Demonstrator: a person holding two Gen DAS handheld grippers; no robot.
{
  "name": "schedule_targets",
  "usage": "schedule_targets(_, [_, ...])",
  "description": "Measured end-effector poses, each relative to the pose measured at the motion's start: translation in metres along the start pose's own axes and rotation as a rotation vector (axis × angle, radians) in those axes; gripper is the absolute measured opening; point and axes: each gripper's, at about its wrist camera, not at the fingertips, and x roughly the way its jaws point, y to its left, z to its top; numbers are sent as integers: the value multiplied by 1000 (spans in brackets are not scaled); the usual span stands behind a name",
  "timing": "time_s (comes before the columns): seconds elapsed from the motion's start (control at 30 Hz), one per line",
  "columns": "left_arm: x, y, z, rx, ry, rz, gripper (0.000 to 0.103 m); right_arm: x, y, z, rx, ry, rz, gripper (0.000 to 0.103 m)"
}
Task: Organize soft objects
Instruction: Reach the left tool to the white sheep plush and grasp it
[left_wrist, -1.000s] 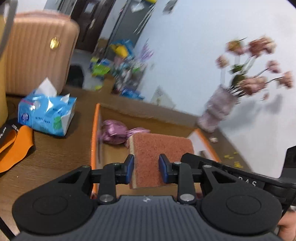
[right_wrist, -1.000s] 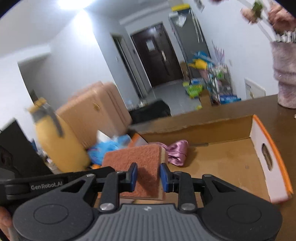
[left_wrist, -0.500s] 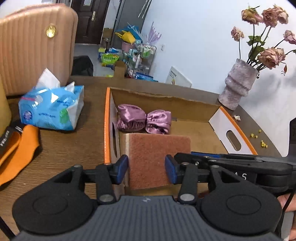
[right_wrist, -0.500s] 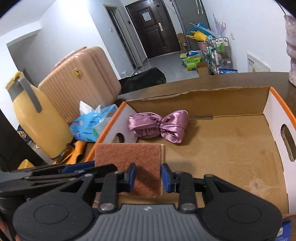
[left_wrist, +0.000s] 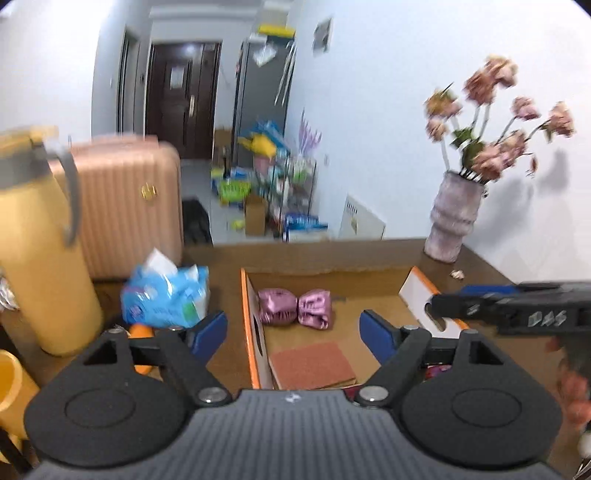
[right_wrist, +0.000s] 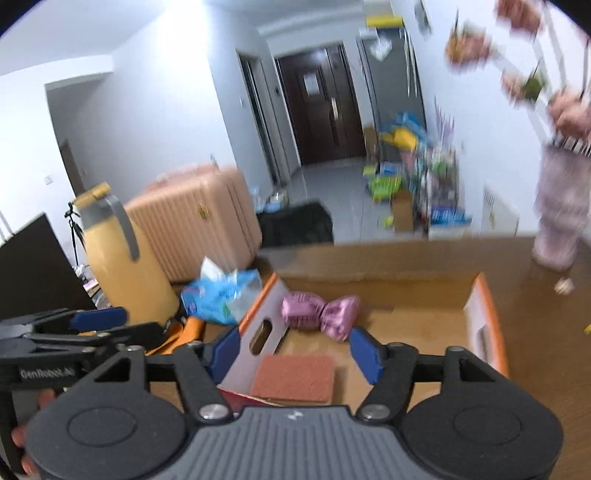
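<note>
Between my left fingers (left_wrist: 293, 334) nothing is gripped; they are spread and opening wider, the sponge (left_wrist: 312, 365) lying flat below them on the box (left_wrist: 415, 284) floor, clear of both pads. Right fingers (right_wrist: 293, 349) same: opening, empty, sponge in the gap as seen from above but not touched. Sponge sits in the box's near left corner, just beside the orange-edged left wall. Pink scrunchie (left_wrist: 294, 308) lies further back along the same wall, apart from the sponge.

Risks, my guess: the two grippers are close together over the box, so they could knock each other. A low finger could catch the cardboard wall and shove the box across the worktop (left_wrist: 476, 266). Sponge looks light, so a brushing pad might flip it or drag it out.

Outside the box, left: tissue pack (left_wrist: 164, 297), something orange beside it, yellow jug (left_wrist: 40, 258). Vase (left_wrist: 452, 218) stands at the far right, well apart. Both views blurred.
</note>
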Motion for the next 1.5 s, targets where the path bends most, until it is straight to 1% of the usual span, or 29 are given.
schedule_targets(0.03, [-13,-2,-1,6,-20,0,85,-16,-2,0,-8,-24,-5,69])
schedule_targets(0.1, [-36,-8,-6,22,-57,-3,87,-49,-5,-4,-20,-75,-16,75])
schedule_targets(0.2, [-65,-20,-25,45,-107,0,91,-91,-10,-25,-48,-136,-50,80])
schedule_targets(0.3, [-89,-34,-63,71,-152,5,93,-122,-12,-66,-78,-188,-86,81])
schedule_targets(0.33, [-97,-40,-82,81,-160,14,93,-132,-13,-82,-85,-201,-90,81])
schedule_targets(0.4, [-109,-48,-114,79,-170,9,94,-147,-12,-121,-87,-233,-90,81])
schedule_targets(0.47, [-123,-57,-149,67,-165,-9,95,-159,-6,-161,-92,-255,-92,82])
schedule_targets(0.53, [-134,-65,-180,40,-140,-33,96,-169,-1,-194,-84,-263,-97,82])
schedule_targets(0.6, [-144,-68,-207,4,-108,-61,96,-176,4,-227,-71,-245,-101,82])
schedule_targets(0.7, [-157,-70,-239,-40,-50,-76,96,-186,12,-266,-33,-223,-110,82])
schedule_targets(0.77, [-161,-73,-251,-36,-26,-78,96,-189,17,-285,-19,-199,-100,82])
schedule_targets(0.87, [-163,-76,-257,-19,-22,-49,96,-192,25,-297,-27,-183,-103,82])
schedule_targets(0.97, [-165,-78,-257,-21,-34,-67,96,-194,31,-299,-42,-191,-97,82])
schedule_targets(1.07, [-159,-80,-254,-22,-31,-71,96,-190,32,-300,-51,-195,-104,82])
schedule_targets(1.2, [-143,-84,-251,-18,-18,-87,96,-177,20,-298,-12,-178,-118,82])
schedule_targets(1.27, [-131,-87,-247,-13,-15,-106,93,-169,11,-297,13,-170,-127,81])
schedule_targets(1.33, [-115,-91,-239,-25,-3,-146,86,-161,2,-294,33,-161,-139,80])
schedule_targets(1.37, [-107,-93,-234,-29,4,-166,84,-156,-5,-290,45,-159,-143,80])
schedule_targets(1.43, [-88,-99,-223,-42,22,-206,77,-147,-15,-282,69,-158,-145,80])
schedule_targets(1.5, [-68,-105,-211,-66,40,-242,74,-139,-27,-269,89,-165,-144,79])
